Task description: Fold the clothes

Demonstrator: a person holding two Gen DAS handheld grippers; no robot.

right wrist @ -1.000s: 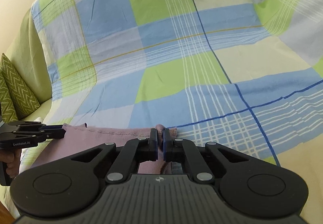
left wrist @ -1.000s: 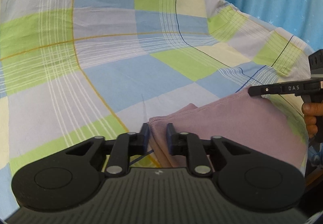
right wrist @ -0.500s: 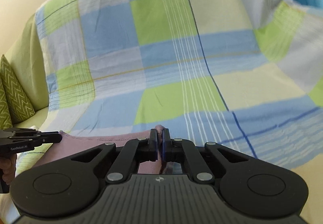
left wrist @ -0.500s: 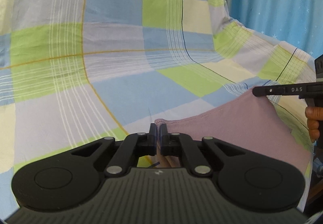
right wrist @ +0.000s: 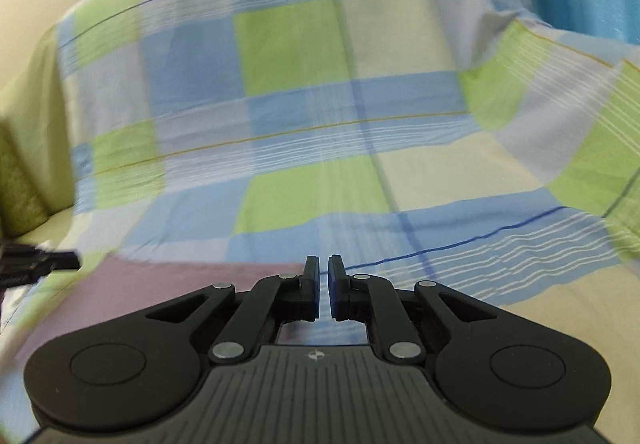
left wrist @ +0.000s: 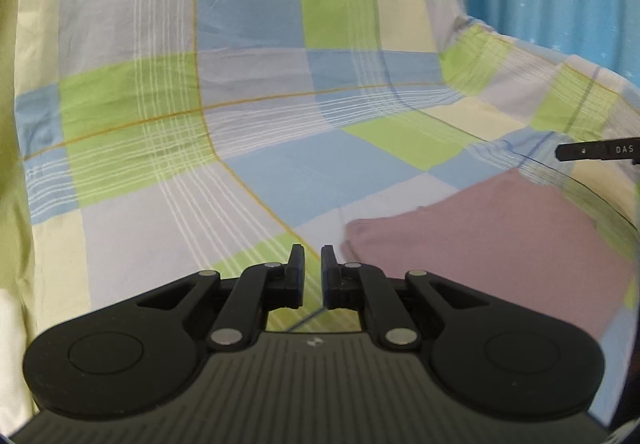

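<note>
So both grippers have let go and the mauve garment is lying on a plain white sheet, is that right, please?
Nearly. Both the left gripper and the right gripper stand slightly apart with nothing between them, and the mauve garment lies flat. But the sheet is not plain white: the left wrist view shows a blue, green and cream check.

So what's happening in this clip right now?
A person with a handheld claw in each hand is folding a mauve garment on a plaid sheet. Both the left claw and right claw are slightly open and hold nothing; the garment lies flat on the sheet, apparently just released.
</note>
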